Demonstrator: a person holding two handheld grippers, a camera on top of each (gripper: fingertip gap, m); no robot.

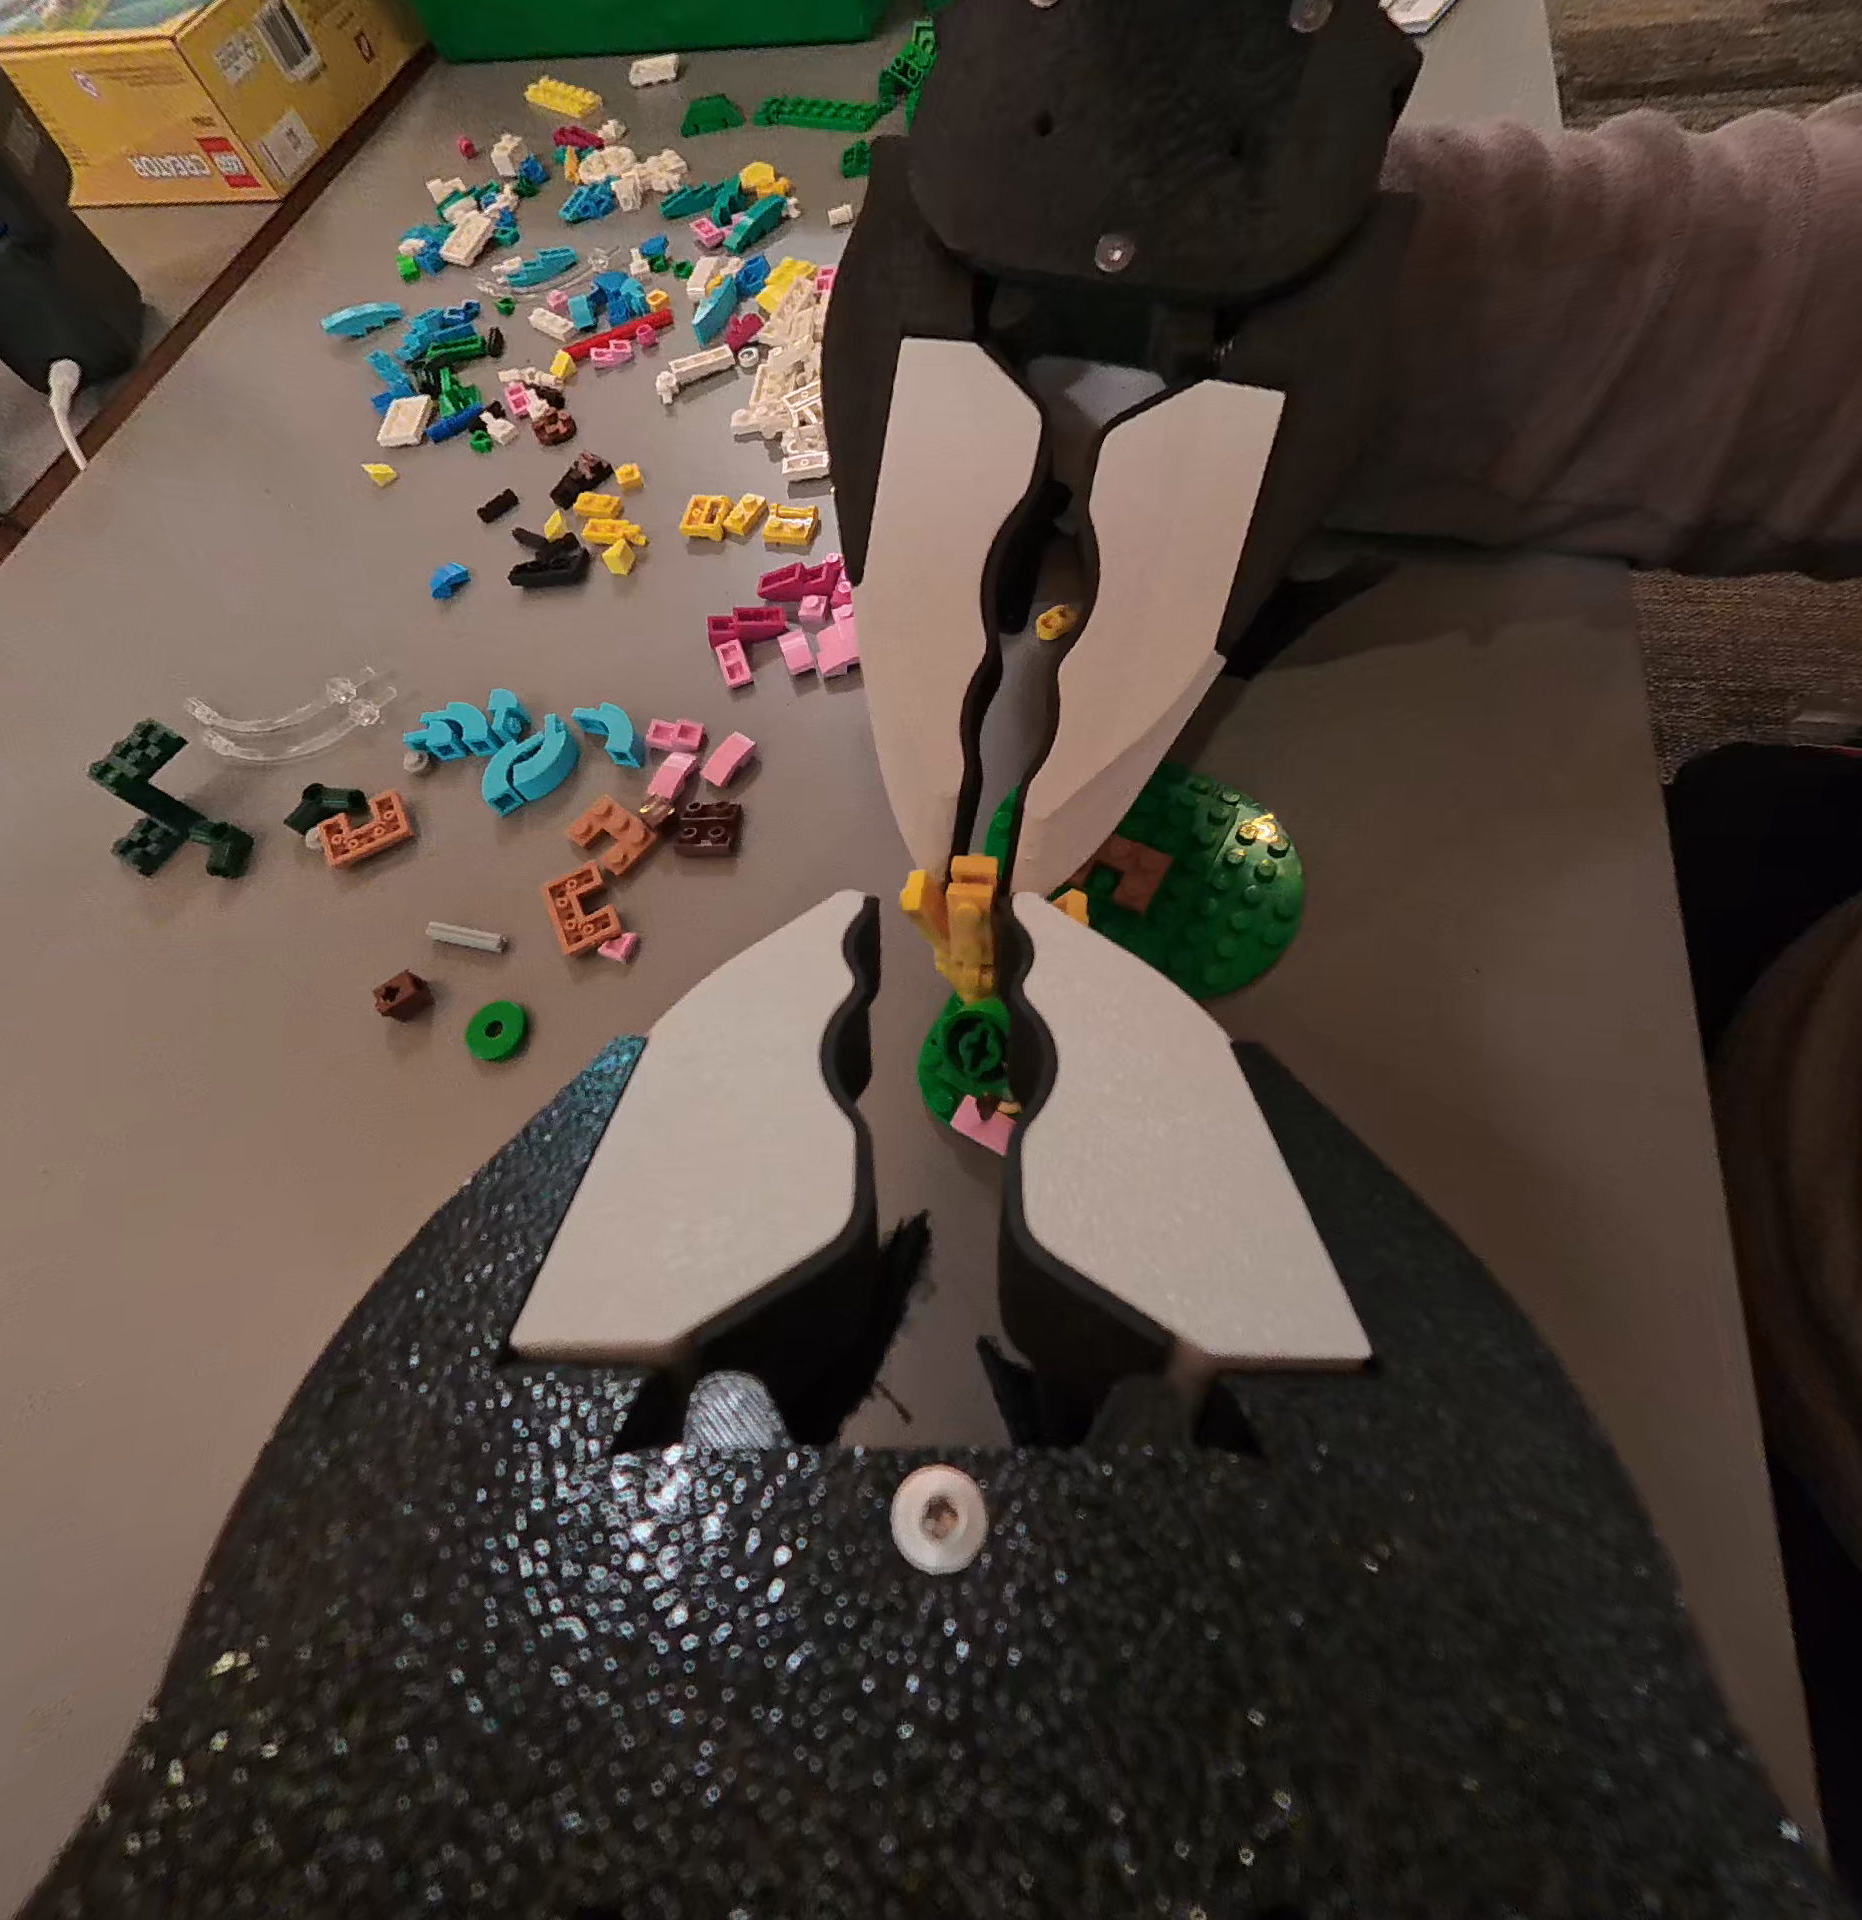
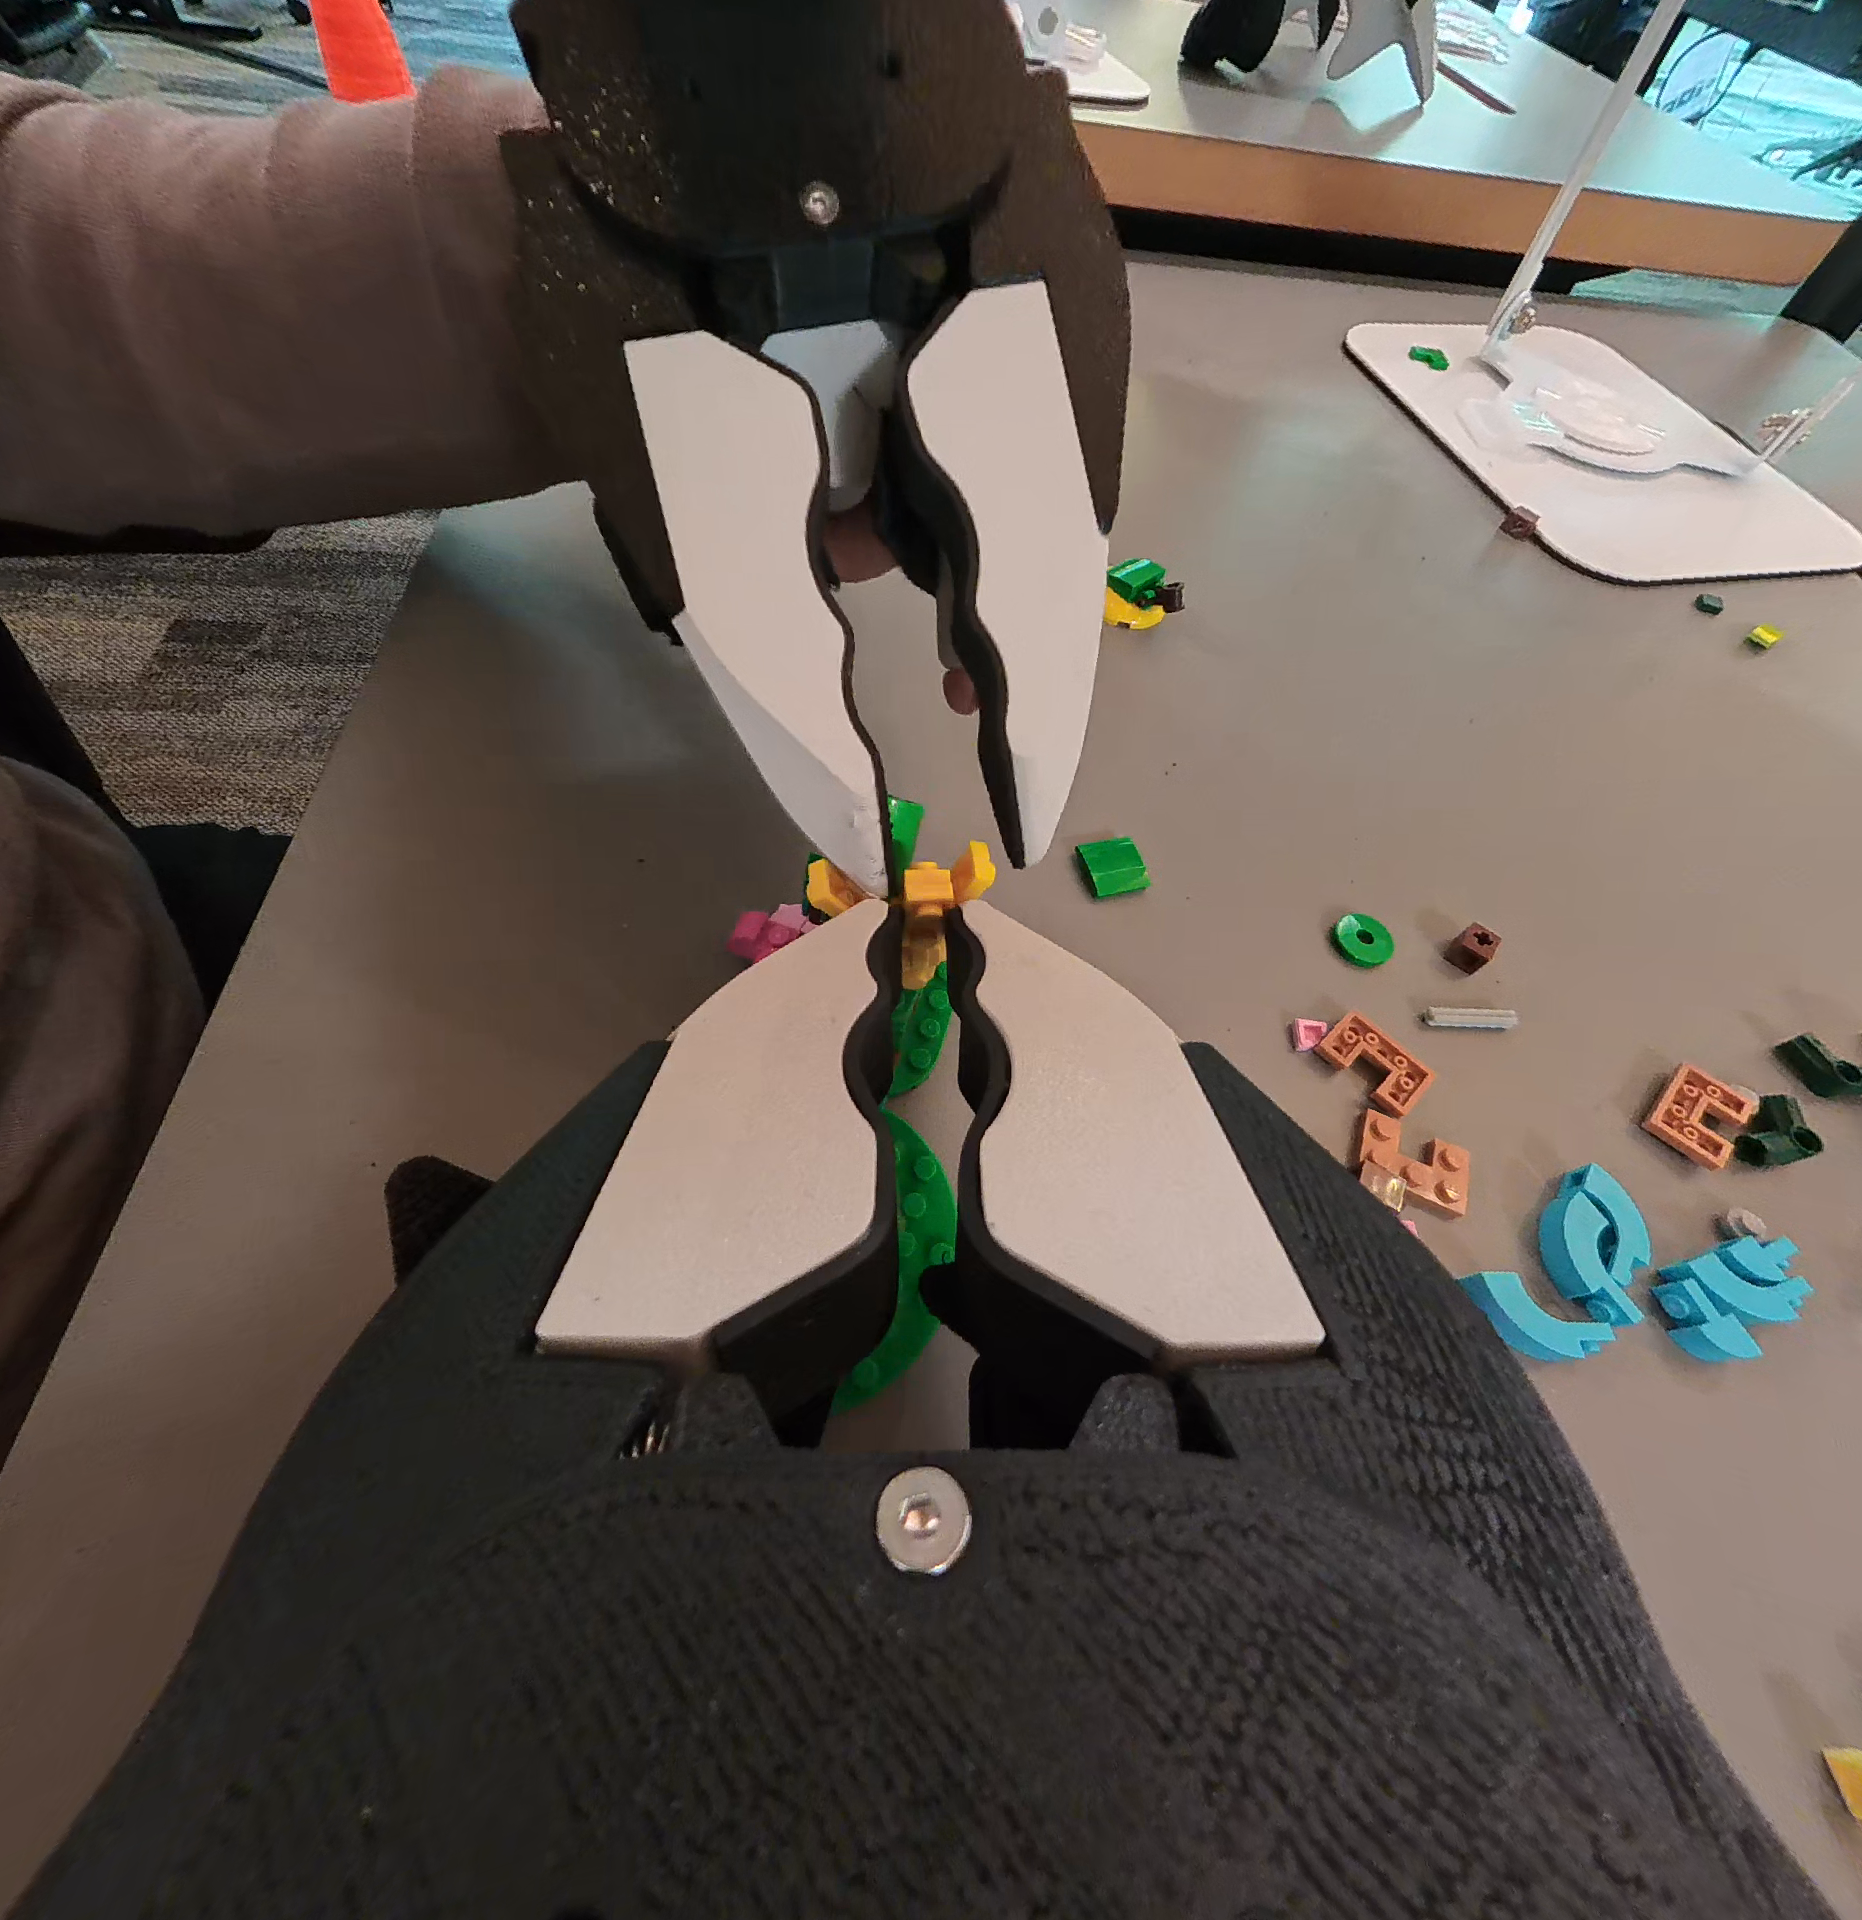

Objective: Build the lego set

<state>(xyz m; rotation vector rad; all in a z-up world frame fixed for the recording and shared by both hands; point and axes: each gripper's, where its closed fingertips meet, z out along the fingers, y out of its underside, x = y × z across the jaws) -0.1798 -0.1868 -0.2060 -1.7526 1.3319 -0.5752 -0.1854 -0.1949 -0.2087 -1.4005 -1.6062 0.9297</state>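
While both my grippers meet tip to tip over the grey table (image 1: 1426,1195), the small yellow-orange lego assembly (image 1: 963,920) sits right btw them, held up off the surface. My left gripper (image 1: 942,935) has its fingers spread a bit, w/ a gap on each side of the yellow bit, so it's not clamping anything. My right gripper (image 2: 922,914) is nearly closed and pinching that assembly at the tips. Just below/behind it there's a small green round piece (image 1: 971,1049) w/ a pink bit, and a bigger green round studded plate (image 1: 1218,883) w/ brown bricks on it. Further left: tan corner plates (image 1: 584,904), light blue curved pieces (image 1: 527,753), clear arches, dark green stem. Far back is a big mixed pile of bricks (image 1: 615,281) and a yellow box (image 1: 200,94).
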